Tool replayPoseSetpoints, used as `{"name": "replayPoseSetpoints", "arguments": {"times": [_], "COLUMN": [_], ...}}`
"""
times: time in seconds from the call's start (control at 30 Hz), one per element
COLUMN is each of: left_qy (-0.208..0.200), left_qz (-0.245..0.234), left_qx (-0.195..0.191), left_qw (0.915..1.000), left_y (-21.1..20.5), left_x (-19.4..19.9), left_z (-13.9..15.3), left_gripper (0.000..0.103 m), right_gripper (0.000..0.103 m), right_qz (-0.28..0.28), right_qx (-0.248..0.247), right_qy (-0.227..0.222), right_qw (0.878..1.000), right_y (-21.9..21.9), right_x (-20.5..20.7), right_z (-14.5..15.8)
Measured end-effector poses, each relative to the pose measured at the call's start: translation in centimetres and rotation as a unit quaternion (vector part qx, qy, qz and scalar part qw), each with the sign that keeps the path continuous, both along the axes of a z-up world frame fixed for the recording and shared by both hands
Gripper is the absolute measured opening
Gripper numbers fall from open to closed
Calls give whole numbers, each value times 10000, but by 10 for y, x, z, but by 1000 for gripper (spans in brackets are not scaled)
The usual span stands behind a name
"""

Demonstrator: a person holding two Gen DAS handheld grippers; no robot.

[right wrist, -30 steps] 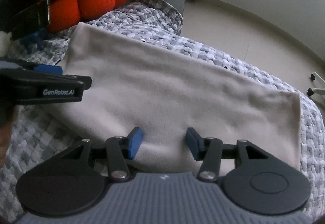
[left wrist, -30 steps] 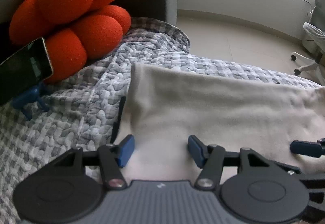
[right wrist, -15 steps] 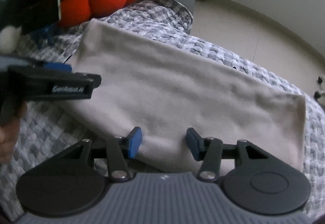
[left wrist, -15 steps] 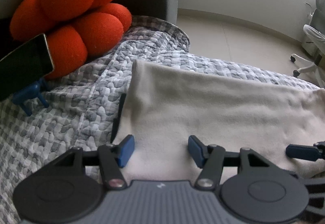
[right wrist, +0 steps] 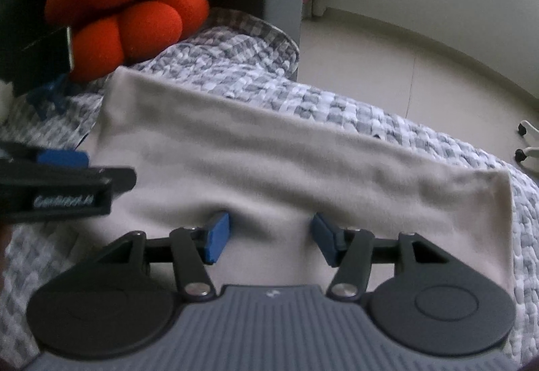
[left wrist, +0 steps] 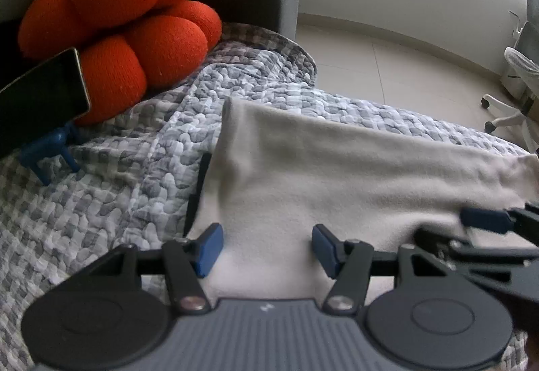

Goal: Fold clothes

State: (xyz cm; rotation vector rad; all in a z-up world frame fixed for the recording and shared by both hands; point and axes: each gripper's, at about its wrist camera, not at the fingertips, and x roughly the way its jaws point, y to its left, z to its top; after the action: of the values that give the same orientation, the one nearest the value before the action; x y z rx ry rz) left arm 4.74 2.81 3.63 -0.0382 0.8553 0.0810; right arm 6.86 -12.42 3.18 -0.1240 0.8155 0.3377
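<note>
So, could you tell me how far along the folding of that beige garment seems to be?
Done: the beige garment already lies as a long flat band on the patterned quilt, so at least one fold looks made. In hand: the left gripper and right gripper are both open at its near edge, neither pinching cloth. Left: grasping that edge and folding the band shorter into a compact stack.

You're in a home living room: grey sofa arm [left wrist: 256,0] far ahead of your left claw, orange knot cushion [left wrist: 128,21] ahead-left, grey checked quilt [left wrist: 111,189] under it, pale tiled floor [left wrist: 387,68] beyond, office chair wheels [left wrist: 498,115] far right.
</note>
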Motion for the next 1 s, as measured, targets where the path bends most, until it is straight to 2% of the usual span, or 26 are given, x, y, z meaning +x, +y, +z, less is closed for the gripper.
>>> {"name": "replayPoseSetpoints", "arguments": {"times": [0.3,0.47,0.53,0.63,0.8,1.0], "left_qy": [60,55,48,48,49,60], "left_qz": [19,9,0,-26,-30,-2], "left_qx": [-213,-175,-150,-162,-188,-291], "left_qw": [9998,9998,9999,9999,9998,9996], "left_y": [6,5,4,4,5,7], "left_x": [1,0,0,1,1,1], "left_z": [0,0,0,0,0,0], "left_gripper": [60,60,61,63,63,63], "right_gripper": [64,64,64,64,64,64], "right_qz": [-316,-518,-531,-442,-617,-764], "right_qx": [428,588,473,273,344,403], "right_qy": [-228,-401,-321,-461,-476,-589], "right_qw": [9983,9961,9970,9976,9964,9945], "right_y": [-6,-9,-6,0,1,-4], "right_x": [16,17,23,25,29,22], "right_z": [3,11,4,-4,-4,12]}}
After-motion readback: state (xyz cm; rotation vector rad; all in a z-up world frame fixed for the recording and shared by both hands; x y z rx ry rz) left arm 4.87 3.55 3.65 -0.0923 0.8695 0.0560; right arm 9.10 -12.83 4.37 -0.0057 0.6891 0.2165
